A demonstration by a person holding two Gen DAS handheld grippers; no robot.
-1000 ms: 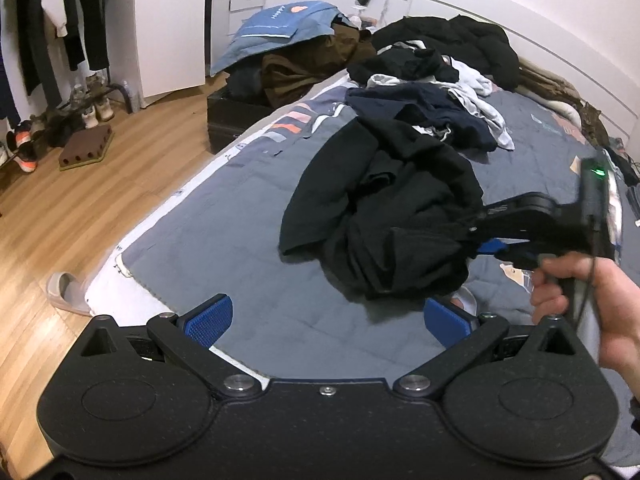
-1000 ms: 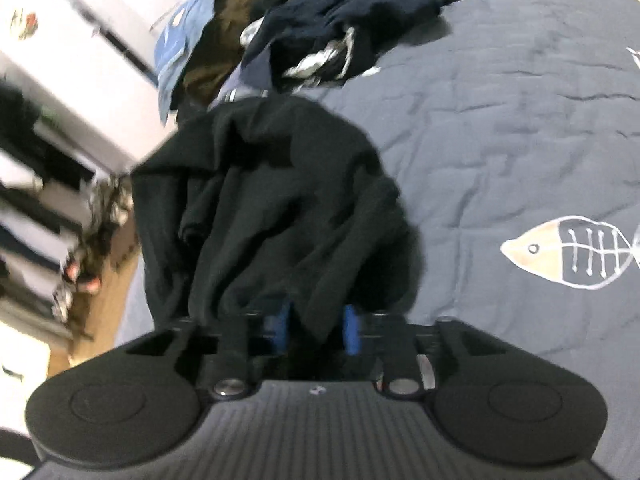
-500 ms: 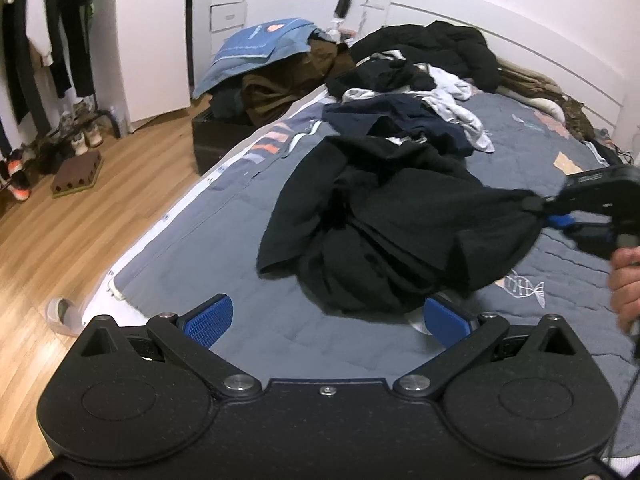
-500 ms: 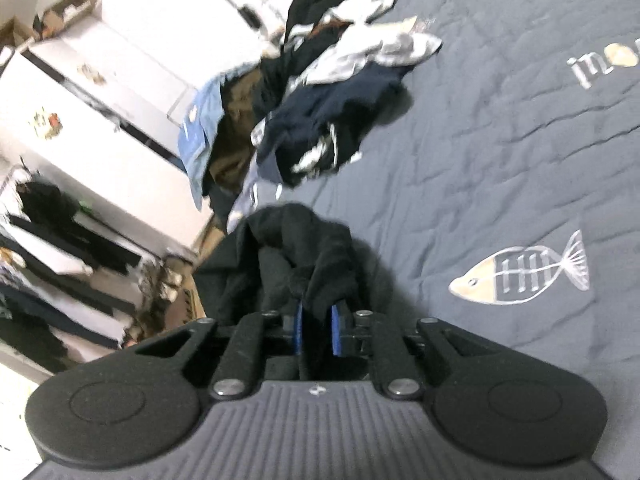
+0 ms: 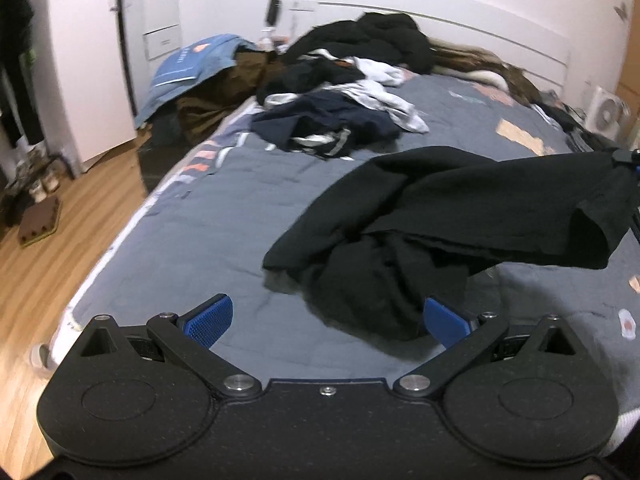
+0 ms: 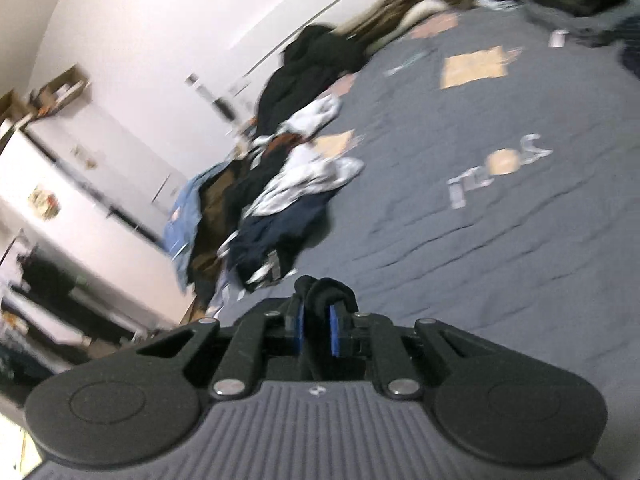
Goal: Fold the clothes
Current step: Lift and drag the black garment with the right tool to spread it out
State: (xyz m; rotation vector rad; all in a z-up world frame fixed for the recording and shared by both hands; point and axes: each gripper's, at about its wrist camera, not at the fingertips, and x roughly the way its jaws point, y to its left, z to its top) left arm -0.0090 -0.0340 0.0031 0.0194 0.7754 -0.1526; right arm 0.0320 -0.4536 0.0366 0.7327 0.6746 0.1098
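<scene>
Left wrist view: our left gripper [image 5: 326, 322] is open w/ nothing between its 2 pads; the black garment [image 5: 440, 216] lies just ahead, right of centre, its long axis running off rightward to our right gripper [image 6: 317, 330]. That 1 has just been closing and pinches a corner, lifted off the bed [image 5: 224, 216]. Left is nearer the slack heap.

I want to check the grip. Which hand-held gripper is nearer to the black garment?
Right. The right hand-held gripper is shut on an edge of the black garment, lifting it off the bed. The left hand-held gripper is open, just short of the garment's heap.
</scene>
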